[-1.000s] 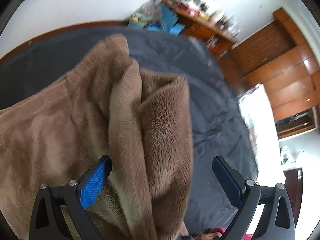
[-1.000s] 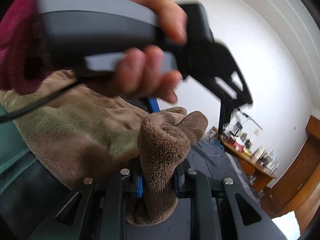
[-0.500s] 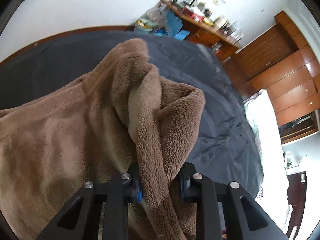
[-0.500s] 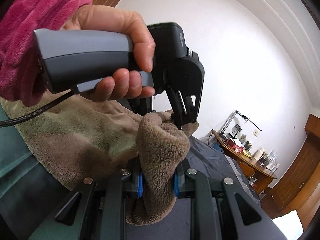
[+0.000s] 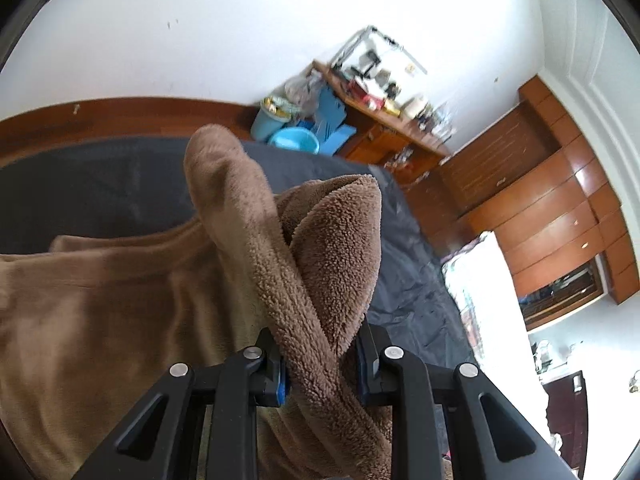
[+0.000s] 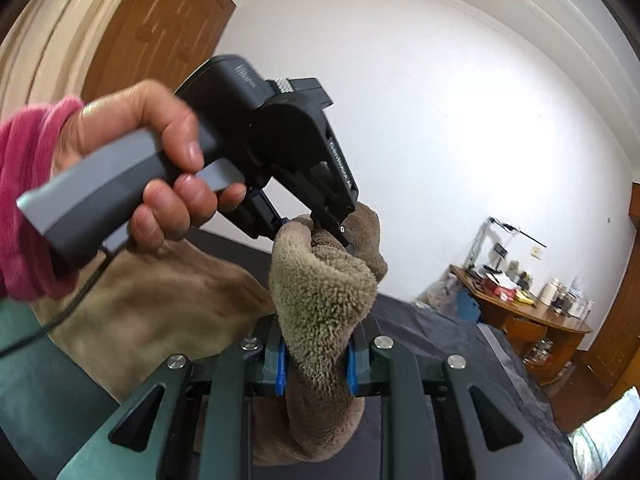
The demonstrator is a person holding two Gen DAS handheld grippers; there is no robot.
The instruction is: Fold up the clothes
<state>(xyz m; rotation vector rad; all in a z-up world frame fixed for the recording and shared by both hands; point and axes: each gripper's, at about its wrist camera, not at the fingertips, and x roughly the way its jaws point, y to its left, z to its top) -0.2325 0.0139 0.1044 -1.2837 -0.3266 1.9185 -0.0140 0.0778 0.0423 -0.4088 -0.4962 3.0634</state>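
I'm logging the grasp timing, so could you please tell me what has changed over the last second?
The left gripper, open a second ago, has shut on a bunched edge of the fluffy brown fleece garment and lifted it off the dark grey bed cover. The right gripper stays clamped on its own fold of the garment, beside the left.

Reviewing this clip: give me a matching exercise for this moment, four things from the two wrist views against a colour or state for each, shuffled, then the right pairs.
Things:
1. left gripper
2. bed cover
3. basin
4. sleeve

Colours or states:
A. pink
B. light blue, on the floor beside the wooden desk
C. shut on a fold of the brown fleece garment
D. dark grey, lying under the garment

Pairs: 1-C, 2-D, 3-B, 4-A
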